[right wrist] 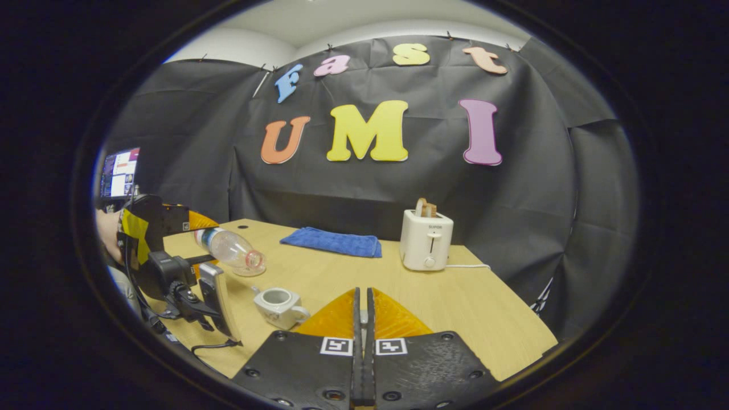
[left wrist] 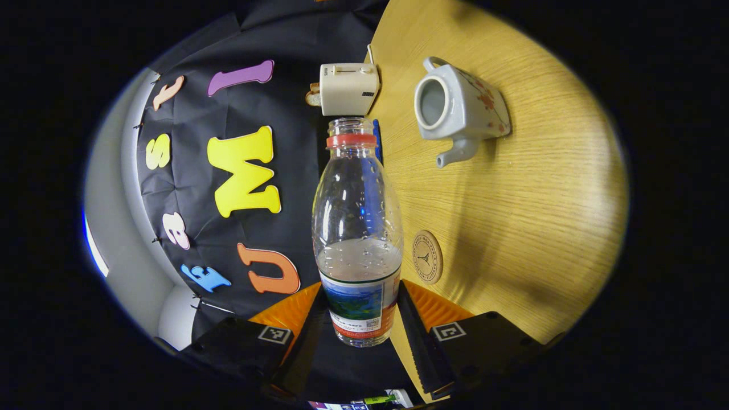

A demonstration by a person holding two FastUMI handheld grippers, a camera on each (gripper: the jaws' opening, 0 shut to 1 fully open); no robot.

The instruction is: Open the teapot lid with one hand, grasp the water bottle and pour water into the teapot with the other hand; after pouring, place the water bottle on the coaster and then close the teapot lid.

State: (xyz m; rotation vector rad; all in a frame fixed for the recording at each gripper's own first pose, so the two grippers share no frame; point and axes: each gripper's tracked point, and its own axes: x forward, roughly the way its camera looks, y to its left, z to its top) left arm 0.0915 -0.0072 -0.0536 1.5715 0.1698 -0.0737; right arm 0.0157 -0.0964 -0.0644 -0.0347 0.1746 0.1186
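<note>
Jaws clamp bottle (left wrist: 357, 239); toaster (left wrist: 348, 89), teapot (left wrist: 458, 108) beyond.

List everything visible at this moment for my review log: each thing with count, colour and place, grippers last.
water bottle: 1, clear with red neck ring, uncapped, part full, tilted on its side in the left gripper
teapot: 1, white with red flowers, lid off, on the table
coaster: 1, tan, bare, on the table
toaster: 1, white, far side of the table
cloth: 1, blue, folded, by the wall
table: 1, light wood
left gripper: 1, clamping the bottle
right gripper: 1, fingers together
</note>
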